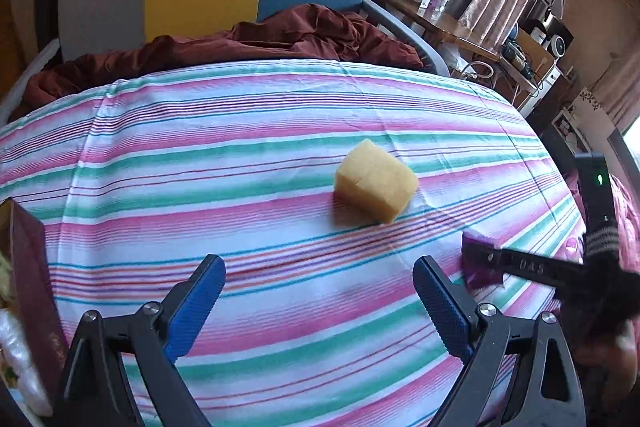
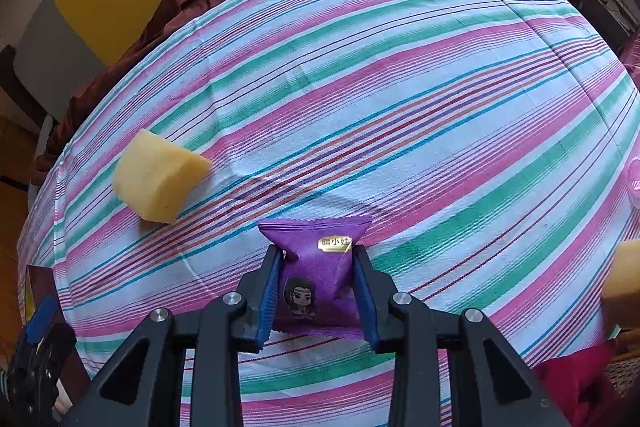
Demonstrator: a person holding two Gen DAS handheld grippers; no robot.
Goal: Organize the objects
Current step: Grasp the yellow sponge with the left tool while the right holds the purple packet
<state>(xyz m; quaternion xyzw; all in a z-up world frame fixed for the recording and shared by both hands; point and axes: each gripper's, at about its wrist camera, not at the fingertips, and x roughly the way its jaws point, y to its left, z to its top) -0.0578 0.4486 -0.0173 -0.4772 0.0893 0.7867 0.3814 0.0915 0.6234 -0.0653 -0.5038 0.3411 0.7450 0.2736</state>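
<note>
A yellow sponge block (image 1: 376, 185) lies on the striped cloth (image 1: 240, 155); it also shows in the right wrist view (image 2: 158, 177) at the left. My left gripper (image 1: 320, 277) is open and empty, just short of the sponge. My right gripper (image 2: 316, 257) is shut on a purple snack packet (image 2: 320, 267) with a cartoon figure, held just above the cloth. In the left wrist view the right gripper (image 1: 476, 259) and the packet (image 1: 478, 277) show at the right.
A dark red box (image 1: 36, 299) with bagged items stands at the left edge. A crumpled maroon blanket (image 1: 240, 43) lies behind the cloth. A second yellow block (image 2: 624, 283) sits at the right edge. Furniture crowds the far right.
</note>
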